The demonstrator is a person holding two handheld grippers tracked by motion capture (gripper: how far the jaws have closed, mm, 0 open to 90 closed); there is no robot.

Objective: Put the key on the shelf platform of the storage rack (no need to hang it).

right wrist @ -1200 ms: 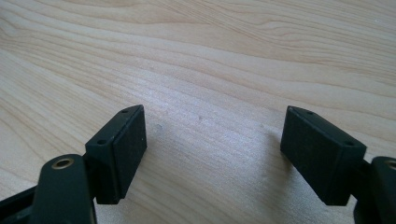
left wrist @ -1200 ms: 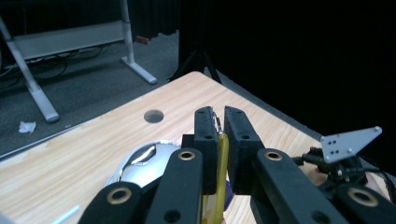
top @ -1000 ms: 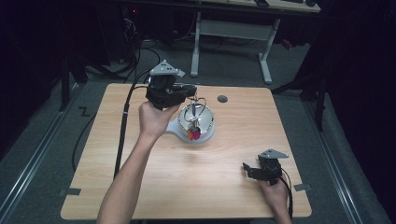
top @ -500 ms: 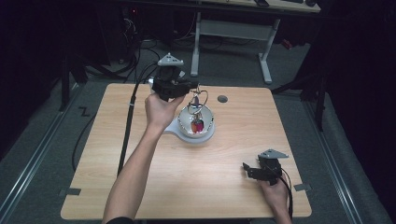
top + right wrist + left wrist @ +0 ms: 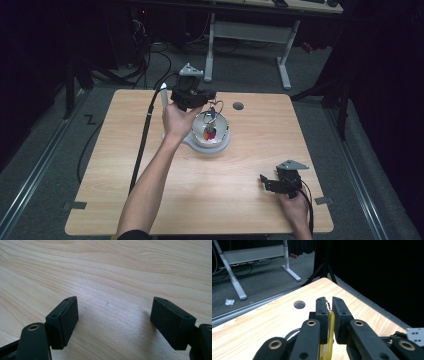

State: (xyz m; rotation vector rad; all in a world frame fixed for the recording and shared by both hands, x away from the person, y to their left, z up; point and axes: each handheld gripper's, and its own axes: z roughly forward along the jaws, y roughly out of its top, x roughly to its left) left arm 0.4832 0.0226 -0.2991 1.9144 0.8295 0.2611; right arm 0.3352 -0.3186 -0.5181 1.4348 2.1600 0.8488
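Bowl sits on the tabletop just toward the far edge from centre, left of the middle line, on what looks like a white base. High view: the left tongs are held over the bowl's far-left rim, gripping something thin and looped, a ring with small bits hanging from it, possibly keys, dangling above the bowl's opening. Colourful items lie inside the bowl; can't tell what they are. Likely the dangling position is for lifting out or dropping in; direction unknown. A round hole in the tabletop is near the far edge, just right of the bowl. The right tongs rest low near the near-right corner, well apart from the bowl, probably parked out of the way.

Left gripper view: jaws nearly together, pinching a yellow loop with a thin metal chain showing at the tips. So closed on the ring. Same hole is ahead of it, tabletop's corner beyond.

Right gripper view: jaws spread wide, nothing between them, bare wood grain just below. Idle, low over the tabletop.
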